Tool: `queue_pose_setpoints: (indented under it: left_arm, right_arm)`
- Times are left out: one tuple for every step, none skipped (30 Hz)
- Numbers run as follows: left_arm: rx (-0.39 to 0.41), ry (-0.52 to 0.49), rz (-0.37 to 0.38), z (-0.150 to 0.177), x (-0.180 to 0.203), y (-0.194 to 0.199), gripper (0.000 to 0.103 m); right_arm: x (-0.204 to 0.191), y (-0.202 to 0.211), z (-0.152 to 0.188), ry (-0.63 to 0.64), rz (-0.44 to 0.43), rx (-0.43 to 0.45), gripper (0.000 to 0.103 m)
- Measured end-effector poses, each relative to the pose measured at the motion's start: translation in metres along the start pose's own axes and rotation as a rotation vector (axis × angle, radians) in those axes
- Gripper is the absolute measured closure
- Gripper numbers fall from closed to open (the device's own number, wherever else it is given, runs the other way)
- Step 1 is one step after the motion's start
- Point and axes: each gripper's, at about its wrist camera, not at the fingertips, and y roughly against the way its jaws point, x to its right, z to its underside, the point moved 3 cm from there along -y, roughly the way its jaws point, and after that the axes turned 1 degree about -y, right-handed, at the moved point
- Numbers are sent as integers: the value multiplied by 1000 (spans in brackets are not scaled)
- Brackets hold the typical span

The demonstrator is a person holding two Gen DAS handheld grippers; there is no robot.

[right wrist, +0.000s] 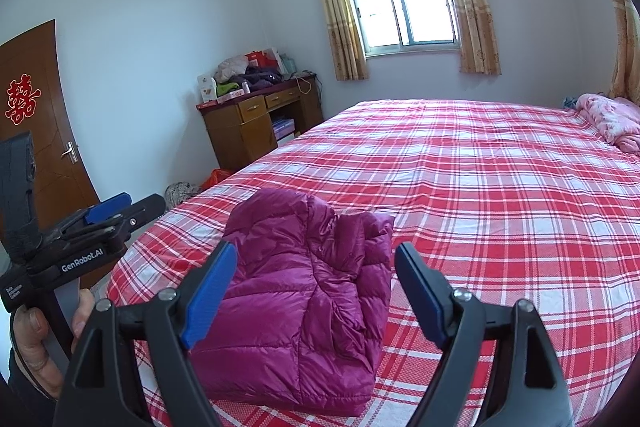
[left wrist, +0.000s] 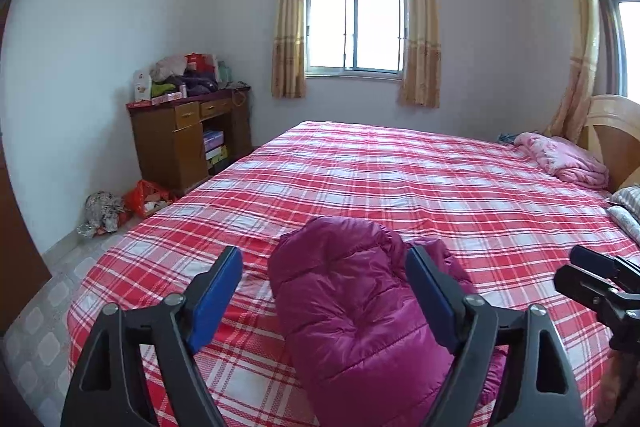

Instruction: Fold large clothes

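The magenta puffer jacket [right wrist: 304,291] lay folded into a thick bundle near the foot corner of the bed [right wrist: 500,195], on its red-and-white plaid cover. The left gripper [left wrist: 324,291] hung above the bundle with its blue-padded fingers [left wrist: 218,291] spread wide on either side and holding nothing. The right gripper [right wrist: 316,291] hung likewise, its fingers [right wrist: 210,295] wide apart and empty. A pink blanket [left wrist: 564,159] lay bunched by the headboard, and a cluttered wooden desk [right wrist: 256,123] stood against the far wall under the window side.
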Motion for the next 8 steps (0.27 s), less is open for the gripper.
queue_pose_setpoints:
  left_arm:
    - [1, 1, 1, 1, 0, -1, 17]
    - [0, 2, 0, 1, -1, -2, 17]
    - [1, 3, -4, 2, -3, -3, 17]
    - [3, 2, -4, 2, -2, -3, 17]
    - [4, -1, -3, 2, -2, -3, 17]
    - [5, -4, 0, 3, -1, -3, 17]
    - [5, -6, 7, 3, 0, -3, 17]
    - [4, -9, 13, 3, 1, -3, 17]
  right_arm:
    - [0, 0, 1, -2, 2, -2, 19]
    - [0, 0, 1, -3, 2, -4, 19]
    - [1, -1, 2, -4, 3, -7, 19]
    - [2, -2, 3, -6, 4, -11, 19]
    - [2, -2, 4, -8, 4, -14, 19]
    - [3, -3, 5, -8, 4, -17, 19]
    - [4, -3, 5, -9, 5, -19, 18]
    - [4, -3, 6, -9, 7, -21, 18]
